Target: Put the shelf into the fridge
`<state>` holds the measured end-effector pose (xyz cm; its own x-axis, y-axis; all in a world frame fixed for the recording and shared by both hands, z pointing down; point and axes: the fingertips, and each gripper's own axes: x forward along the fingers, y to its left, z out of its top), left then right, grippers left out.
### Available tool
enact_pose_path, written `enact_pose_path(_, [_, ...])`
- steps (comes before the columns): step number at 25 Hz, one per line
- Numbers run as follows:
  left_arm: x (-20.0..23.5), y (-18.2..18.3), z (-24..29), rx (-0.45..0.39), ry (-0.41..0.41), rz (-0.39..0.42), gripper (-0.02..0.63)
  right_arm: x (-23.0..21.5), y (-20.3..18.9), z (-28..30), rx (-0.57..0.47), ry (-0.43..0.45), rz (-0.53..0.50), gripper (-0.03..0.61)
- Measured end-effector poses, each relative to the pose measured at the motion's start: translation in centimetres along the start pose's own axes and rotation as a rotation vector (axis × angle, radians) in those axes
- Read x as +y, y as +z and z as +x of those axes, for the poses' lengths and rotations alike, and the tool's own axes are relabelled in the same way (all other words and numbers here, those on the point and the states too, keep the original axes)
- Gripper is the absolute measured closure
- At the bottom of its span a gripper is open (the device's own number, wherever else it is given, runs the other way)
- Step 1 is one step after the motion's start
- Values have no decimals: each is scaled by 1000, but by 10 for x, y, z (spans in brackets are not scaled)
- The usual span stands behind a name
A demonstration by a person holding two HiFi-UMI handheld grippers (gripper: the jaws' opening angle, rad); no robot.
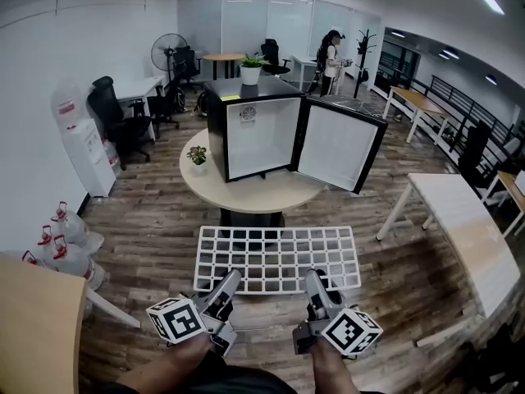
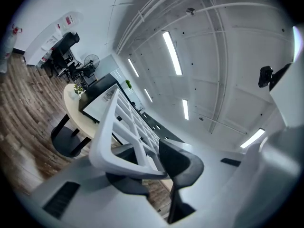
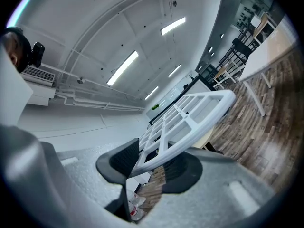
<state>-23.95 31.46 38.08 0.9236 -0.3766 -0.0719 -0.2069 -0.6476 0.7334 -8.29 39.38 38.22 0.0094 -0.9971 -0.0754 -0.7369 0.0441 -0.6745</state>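
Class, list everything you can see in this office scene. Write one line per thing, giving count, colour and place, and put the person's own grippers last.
shelf: one, white grid, held in front of the round table
fridge: one, black with a white inside, on the table, door open
table: one, round, pale, mid-room
top plant: one, green in a white pot, on the fridge
small plant: one, green, on the table left of the fridge
dispenser: one, white, by the left wall
bottles: several, clear with red caps, on the floor at left
fan: one, black, back left
long desk: one, white, at right
bystander: one, at the back
left gripper: one, grey, shut on the shelf's near edge
right gripper: one, grey, shut on the same edge
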Motion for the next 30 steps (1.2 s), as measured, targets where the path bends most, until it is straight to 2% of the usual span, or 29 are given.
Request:
enact_pose_path(5, [7, -2, 23, 26, 1, 30, 529, -20, 8, 9, -4, -12, 15, 439])
enact_pose_path(10, [26, 6, 53, 36, -22, 4, 529, -36, 16, 34, -8, -32, 3, 439])
enact_pose_path(20, [69, 57, 120, 52, -69, -3, 529, -55, 42, 115, -24, -66, -26, 439])
enact_pose_path(30, [128, 111, 168, 74, -46, -13, 529, -74, 42, 207, -11, -82, -13, 439])
